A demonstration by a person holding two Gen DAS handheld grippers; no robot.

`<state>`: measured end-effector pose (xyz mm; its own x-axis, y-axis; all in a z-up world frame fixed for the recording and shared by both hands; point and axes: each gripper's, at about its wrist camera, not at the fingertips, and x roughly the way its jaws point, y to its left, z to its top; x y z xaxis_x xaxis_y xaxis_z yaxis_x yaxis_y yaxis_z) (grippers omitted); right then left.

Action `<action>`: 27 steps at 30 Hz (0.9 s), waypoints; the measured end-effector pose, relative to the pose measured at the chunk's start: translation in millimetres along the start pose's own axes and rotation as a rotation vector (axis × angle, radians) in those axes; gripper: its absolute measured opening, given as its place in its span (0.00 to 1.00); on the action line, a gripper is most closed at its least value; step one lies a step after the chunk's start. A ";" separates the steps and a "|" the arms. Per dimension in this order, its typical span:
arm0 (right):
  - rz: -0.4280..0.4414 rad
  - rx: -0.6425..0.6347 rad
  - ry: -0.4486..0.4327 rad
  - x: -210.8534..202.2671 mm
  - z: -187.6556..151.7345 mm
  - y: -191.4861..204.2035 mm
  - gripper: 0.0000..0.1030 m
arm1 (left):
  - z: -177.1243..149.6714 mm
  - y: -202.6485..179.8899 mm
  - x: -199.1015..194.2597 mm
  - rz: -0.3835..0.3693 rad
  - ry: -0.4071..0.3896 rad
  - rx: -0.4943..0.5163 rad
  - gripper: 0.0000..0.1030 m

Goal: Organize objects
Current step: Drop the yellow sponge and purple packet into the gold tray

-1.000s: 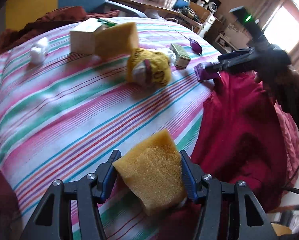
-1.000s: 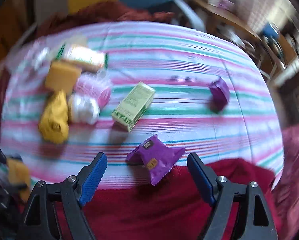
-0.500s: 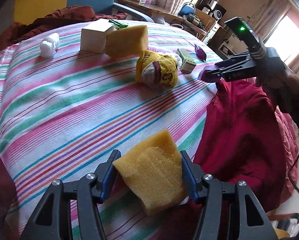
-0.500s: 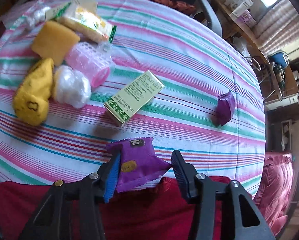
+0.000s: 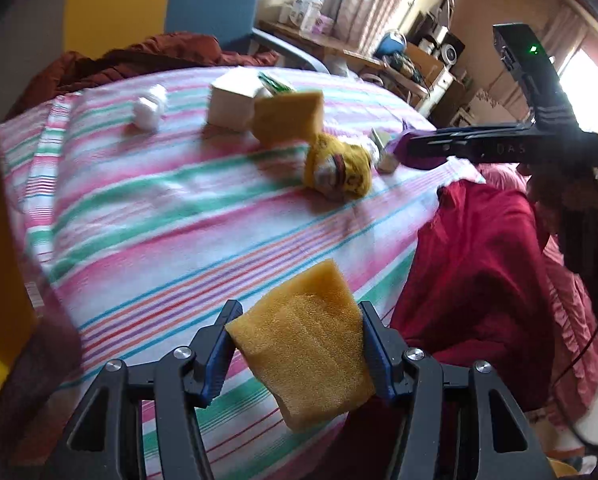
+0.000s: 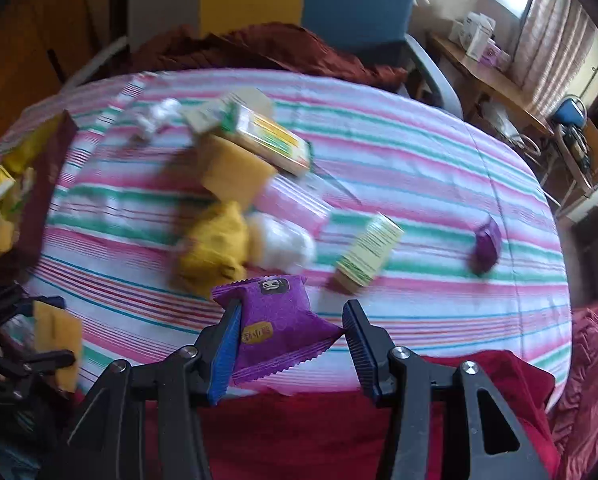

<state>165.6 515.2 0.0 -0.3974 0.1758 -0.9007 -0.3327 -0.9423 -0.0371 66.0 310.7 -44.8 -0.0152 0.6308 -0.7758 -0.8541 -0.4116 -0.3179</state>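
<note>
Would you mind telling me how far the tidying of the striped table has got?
Done: nothing visibly sorted; a box at the table's left edge holds some yellow items. In hand: the left tool grips a yellow sponge; the right tool grips a purple packet. Left: a second sponge, green carton, another purple packet and more remain on the table.

Tablecloth (image 6: 419,168) pink, green, white stripes. Held sponge (image 5: 311,344) yellow. Snack packet (image 6: 277,320) purple. Small carton (image 6: 369,254) pale green. Cloth (image 5: 475,264) crimson.
</note>
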 end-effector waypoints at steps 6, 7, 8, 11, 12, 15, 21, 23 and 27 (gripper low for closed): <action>0.140 -0.069 -0.077 -2.8 26.4 71.9 0.49 | -6.3 32.1 -59.5 0.065 -0.122 -0.083 0.57; 0.165 -0.076 -0.087 -4.2 30.9 85.8 0.49 | -8.7 39.2 -71.6 0.083 -0.146 -0.098 0.57; 0.190 -0.086 -0.098 -5.4 35.4 99.3 0.49 | -11.3 47.7 -84.4 0.102 -0.174 -0.119 0.57; 0.256 -0.115 -0.120 -7.0 48.7 136.5 0.49 | -22.0 74.4 -119.2 0.173 -0.237 -0.185 0.57; 0.282 -0.123 -0.123 -6.1 52.7 148.5 0.49 | -25.7 82.8 -128.2 0.198 -0.254 -0.205 0.58; 0.342 -0.142 -0.125 -4.5 61.8 182.0 0.49 | -42.8 112.5 -157.6 0.278 -0.298 -0.281 0.58; 0.440 -0.176 -0.110 3.3 74.5 243.7 0.49 | -82.2 164.2 -186.3 0.437 -0.312 -0.424 0.60; 0.464 -0.188 -0.098 9.2 76.9 262.5 0.52 | -94.2 181.7 -186.9 0.480 -0.293 -0.477 0.61; 0.439 -0.227 -0.053 23.5 70.5 289.1 0.57 | -114.3 201.9 -186.7 0.526 -0.271 -0.568 0.76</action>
<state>-0.1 267.0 -1.4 -0.5035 -0.2432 -0.8290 0.0683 -0.9678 0.2424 -44.1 34.6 -26.5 -0.5280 0.3692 -0.7648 -0.3072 -0.9226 -0.2332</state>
